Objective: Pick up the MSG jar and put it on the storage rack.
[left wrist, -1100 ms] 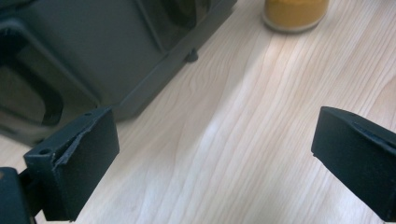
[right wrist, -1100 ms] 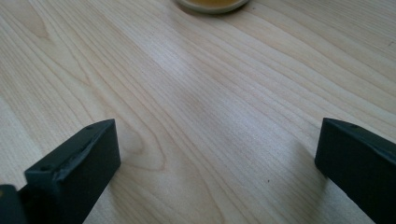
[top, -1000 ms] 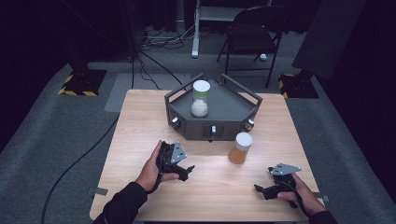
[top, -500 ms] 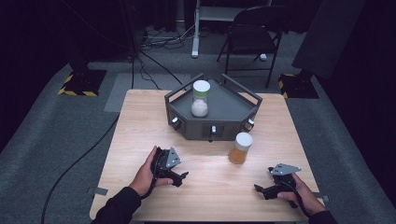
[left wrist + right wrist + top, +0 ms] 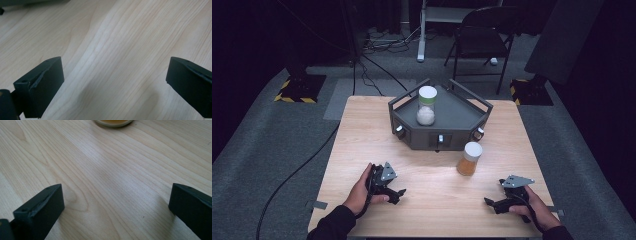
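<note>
A dark six-sided tray (image 5: 462, 112) sits at the far middle of the wooden counter (image 5: 362, 130), and inside it, toward its left part, a clear jar with a white lid (image 5: 427, 105) stands upright, holding a white substance that fills roughly its lower half. In front of the tray's right corner, just beside it on the bare counter, stands the amber jar (image 5: 470, 158), also upright, its long axis vertical and its white lid on top; the amber contents reach about halfway up. In the right gripper view the rounded base of this jar (image 5: 113, 122) shows at the top edge, ahead of the jaws and apart from them.

The left tool (image 5: 393, 193) lies low on the near left of the counter in the person's left hand (image 5: 360, 191), pointing to the right; in the left gripper view its jaws stand wide apart with only wood grain between them. The right tool (image 5: 492, 203) rests near the front right corner in the right hand (image 5: 532, 210), pointing left; its jaws are likewise spread wide over bare wood. Both are released and hold nothing. The amber jar stands nearer the right tool than the left.
</note>
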Demonstrator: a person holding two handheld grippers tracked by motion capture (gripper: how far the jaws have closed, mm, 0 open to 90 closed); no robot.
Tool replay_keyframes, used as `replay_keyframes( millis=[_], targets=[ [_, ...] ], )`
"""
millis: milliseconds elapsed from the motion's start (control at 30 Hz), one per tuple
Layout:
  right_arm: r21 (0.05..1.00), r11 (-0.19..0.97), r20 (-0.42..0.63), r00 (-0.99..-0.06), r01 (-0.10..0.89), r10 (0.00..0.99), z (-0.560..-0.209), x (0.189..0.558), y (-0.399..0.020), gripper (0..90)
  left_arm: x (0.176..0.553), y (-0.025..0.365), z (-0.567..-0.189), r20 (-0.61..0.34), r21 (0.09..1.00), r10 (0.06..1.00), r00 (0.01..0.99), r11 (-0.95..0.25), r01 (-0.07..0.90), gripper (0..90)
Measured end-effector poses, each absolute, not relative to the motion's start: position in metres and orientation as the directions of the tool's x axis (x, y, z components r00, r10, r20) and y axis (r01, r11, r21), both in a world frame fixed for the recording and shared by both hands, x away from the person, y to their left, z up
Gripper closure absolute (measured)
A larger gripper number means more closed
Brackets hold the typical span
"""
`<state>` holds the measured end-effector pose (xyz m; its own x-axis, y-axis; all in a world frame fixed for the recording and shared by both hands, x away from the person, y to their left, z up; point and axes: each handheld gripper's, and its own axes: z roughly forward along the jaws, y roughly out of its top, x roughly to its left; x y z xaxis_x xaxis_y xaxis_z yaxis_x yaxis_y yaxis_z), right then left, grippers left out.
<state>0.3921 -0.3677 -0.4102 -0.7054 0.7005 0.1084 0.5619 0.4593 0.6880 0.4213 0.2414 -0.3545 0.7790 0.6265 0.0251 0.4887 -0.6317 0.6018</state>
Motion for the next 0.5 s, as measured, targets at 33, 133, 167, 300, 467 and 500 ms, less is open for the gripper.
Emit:
replay_keyframes(
  millis=[33,133,167,300,467,500],
  targets=[
    [0.687,0.46,0.109,-0.705,0.563,0.7,-0.4101,0.3921,-0.3677,0.0,0.4208,0.2431,-0.3549,0.022,0.6,0.631,0.775,-0.629,0.495,1.4],
    [0.687,0.46,0.109,-0.705,0.562,0.7,-0.4101,0.3921,-0.3677,0.0,0.4204,0.246,-0.356,0.02,0.592,0.636,0.771,-0.629,0.503,1.3],
    [0.687,0.46,0.108,-0.705,0.562,0.7,-0.4101,0.3921,-0.3677,0.0,0.4205,0.2467,-0.3563,0.019,0.588,0.638,0.77,-0.63,0.508,1.4],
    [0.687,0.46,0.108,-0.706,0.562,0.7,-0.4101,0.3921,-0.3677,0.0,0.4207,0.2474,-0.3581,0.025,0.576,0.636,0.771,-0.64,0.509,1.4],
    [0.687,0.46,0.108,-0.705,0.562,0.7,-0.4101,0.3921,-0.3677,0.0,0.4202,0.2446,-0.3597,0.043,0.556,0.625,0.779,-0.663,0.501,1.1],
    [0.687,0.46,0.109,-0.705,0.562,0.7,-0.4101,0.3921,-0.3677,0.0,0.4201,0.2451,-0.3599,0.041,0.557,0.626,0.779,-0.661,0.503,1.1]
  ],
)
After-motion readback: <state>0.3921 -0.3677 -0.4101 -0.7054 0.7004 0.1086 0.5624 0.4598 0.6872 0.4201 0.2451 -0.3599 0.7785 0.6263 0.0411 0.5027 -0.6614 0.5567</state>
